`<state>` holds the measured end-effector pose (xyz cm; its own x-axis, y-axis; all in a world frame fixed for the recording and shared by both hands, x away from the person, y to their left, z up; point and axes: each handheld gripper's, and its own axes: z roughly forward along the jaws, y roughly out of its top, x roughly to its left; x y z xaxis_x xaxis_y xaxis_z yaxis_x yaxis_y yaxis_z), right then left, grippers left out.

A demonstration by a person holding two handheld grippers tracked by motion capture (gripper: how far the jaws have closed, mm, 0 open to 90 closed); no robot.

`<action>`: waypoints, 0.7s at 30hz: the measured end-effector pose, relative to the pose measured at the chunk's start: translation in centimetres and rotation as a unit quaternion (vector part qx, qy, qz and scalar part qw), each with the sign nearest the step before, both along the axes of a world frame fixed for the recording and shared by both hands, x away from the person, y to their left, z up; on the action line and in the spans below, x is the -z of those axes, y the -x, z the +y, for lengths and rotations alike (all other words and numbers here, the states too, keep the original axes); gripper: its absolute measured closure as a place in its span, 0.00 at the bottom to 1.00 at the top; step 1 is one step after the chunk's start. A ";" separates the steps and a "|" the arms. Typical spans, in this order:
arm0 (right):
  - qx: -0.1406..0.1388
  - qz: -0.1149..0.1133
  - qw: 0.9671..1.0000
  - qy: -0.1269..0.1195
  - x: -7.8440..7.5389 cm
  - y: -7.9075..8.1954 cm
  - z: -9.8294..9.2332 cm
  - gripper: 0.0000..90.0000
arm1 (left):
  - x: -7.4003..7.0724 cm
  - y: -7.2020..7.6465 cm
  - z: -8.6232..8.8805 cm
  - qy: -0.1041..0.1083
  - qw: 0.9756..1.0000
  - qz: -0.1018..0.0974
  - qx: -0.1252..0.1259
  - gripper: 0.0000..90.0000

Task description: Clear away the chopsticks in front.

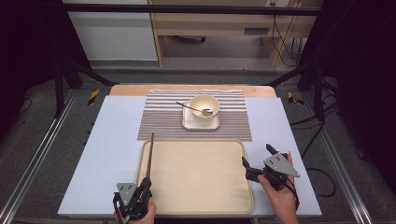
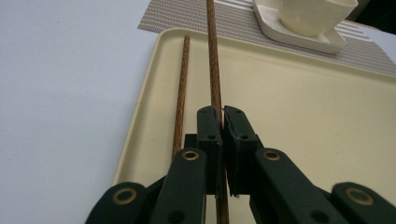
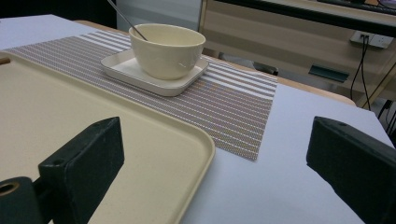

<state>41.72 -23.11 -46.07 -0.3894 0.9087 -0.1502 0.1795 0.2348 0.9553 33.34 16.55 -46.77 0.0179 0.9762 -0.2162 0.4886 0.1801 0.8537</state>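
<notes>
From above, the left gripper [image 1: 138, 196] sits at the near left corner of the cream tray [image 1: 201, 205], pinching a brown chopstick [image 1: 150, 156] that runs forward along the tray's left edge, its far tip reaching just past the rim onto the striped placemat [image 1: 159, 121]. The right gripper [image 1: 257, 161] rests at the tray's right side on the pale blue table [image 1: 112, 140], its jaws spread. On the placemat stands a cream bowl [image 1: 204, 106] on a square plate [image 1: 189, 122], with a spoon [image 1: 194, 108] lying in the bowl.

In the left gripper view, the left gripper [image 2: 222, 119] has its jaws pressed together on one chopstick [image 2: 213, 56]; a second chopstick [image 2: 181, 93] lies just beside it on the tray [image 2: 303, 107], near the left rim.

In the right gripper view, the right gripper [image 3: 215, 154] stands wide apart with nothing between its jaws, over the tray's corner [image 3: 154, 135] and the table [image 3: 280, 177]. The bowl [image 3: 167, 49] sits beyond.
</notes>
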 end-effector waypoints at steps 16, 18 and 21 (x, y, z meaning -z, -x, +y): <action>-0.001 0.000 1.000 0.001 0.0 0.0 0.0 0.05 | 1.1 0.0 -0.2 -0.012 1.000 0.016 0.006 0.95; -0.001 0.000 1.000 0.001 0.0 0.0 0.1 0.05 | 1.2 0.1 -0.2 -0.006 1.000 0.018 0.006 0.95; -0.002 0.001 1.000 0.001 0.0 0.0 0.1 0.05 | 1.2 0.1 -0.1 -0.005 1.000 0.017 0.005 0.95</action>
<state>41.73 -23.03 -46.07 -0.3923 0.9072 -0.1519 0.1797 0.2375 0.9546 33.27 16.46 -47.95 0.0210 0.9782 -0.2068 0.5194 0.1661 0.8383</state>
